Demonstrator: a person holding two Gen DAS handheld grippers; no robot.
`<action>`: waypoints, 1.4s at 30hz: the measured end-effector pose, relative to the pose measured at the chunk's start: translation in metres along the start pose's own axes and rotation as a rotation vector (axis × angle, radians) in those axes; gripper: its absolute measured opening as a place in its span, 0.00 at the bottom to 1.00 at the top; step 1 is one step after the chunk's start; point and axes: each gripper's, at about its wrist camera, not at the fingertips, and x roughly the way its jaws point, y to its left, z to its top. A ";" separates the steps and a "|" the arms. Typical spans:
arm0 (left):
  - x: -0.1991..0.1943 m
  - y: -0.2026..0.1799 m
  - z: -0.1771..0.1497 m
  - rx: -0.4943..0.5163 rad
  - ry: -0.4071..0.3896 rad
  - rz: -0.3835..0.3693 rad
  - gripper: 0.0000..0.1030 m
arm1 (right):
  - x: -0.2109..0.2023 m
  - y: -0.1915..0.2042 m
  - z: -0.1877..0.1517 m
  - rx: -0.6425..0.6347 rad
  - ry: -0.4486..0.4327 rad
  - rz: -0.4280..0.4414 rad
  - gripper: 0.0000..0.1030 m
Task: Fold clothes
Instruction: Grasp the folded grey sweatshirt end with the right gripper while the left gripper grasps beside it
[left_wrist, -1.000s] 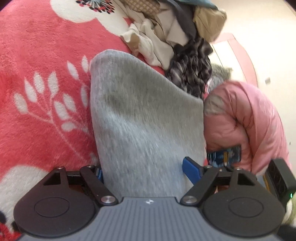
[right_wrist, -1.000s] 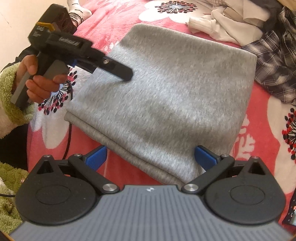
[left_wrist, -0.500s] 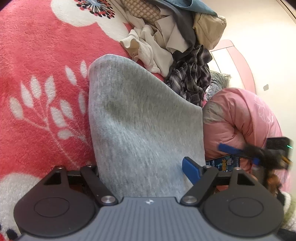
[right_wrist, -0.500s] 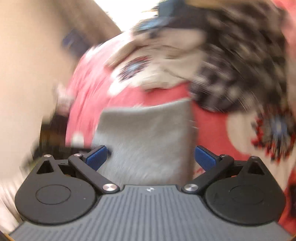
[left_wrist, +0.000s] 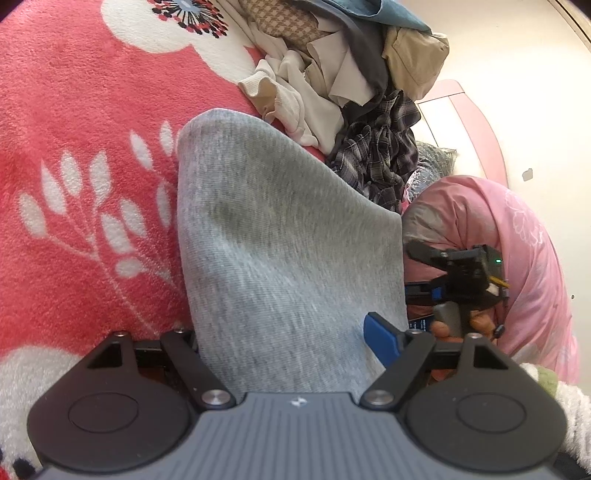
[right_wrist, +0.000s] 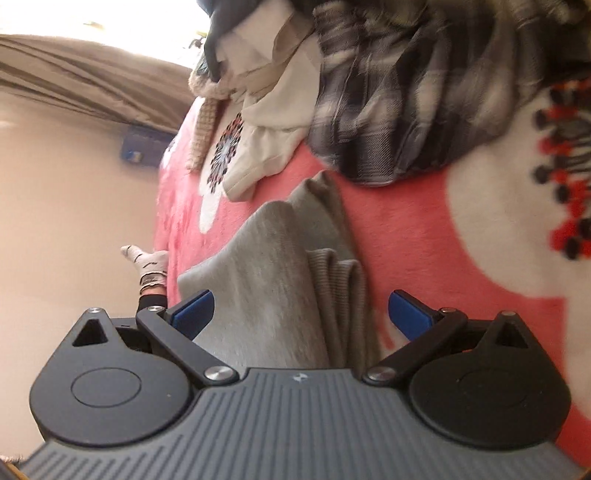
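A folded grey garment (left_wrist: 277, 240) lies on the red flowered blanket (left_wrist: 74, 110). My left gripper (left_wrist: 288, 332) has its jaws wide around the garment's near end. The fabric fills the whole gap: the blue right pad (left_wrist: 380, 339) rests on it and the left pad is hidden under it. In the right wrist view the grey garment (right_wrist: 266, 273) shows its layered side edge between the open fingers of my right gripper (right_wrist: 299, 314), with the right pad over bare blanket (right_wrist: 406, 221). The left wrist view shows the right gripper (left_wrist: 413, 271) open at the garment's right edge, held by a hand (left_wrist: 450, 325).
A heap of unfolded clothes (left_wrist: 332, 74) with a dark plaid shirt (right_wrist: 388, 92) lies just beyond the garment. A pink quilted bundle (left_wrist: 517, 240) sits to the right. A socked foot (right_wrist: 147, 266) shows at the bed's edge.
My right gripper has rolled over and swung round to the garment's side edge, and it now shows at the right of the left wrist view. The left gripper has kept still.
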 end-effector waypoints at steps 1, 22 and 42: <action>0.000 0.000 0.000 0.001 -0.001 0.001 0.77 | 0.004 -0.001 -0.001 0.004 -0.002 0.002 0.99; 0.001 0.000 -0.002 0.013 -0.015 -0.001 0.77 | 0.009 0.011 -0.042 -0.030 0.176 0.162 0.99; -0.006 -0.029 -0.016 0.174 -0.050 0.078 0.62 | 0.011 0.036 -0.047 -0.084 0.173 0.076 0.60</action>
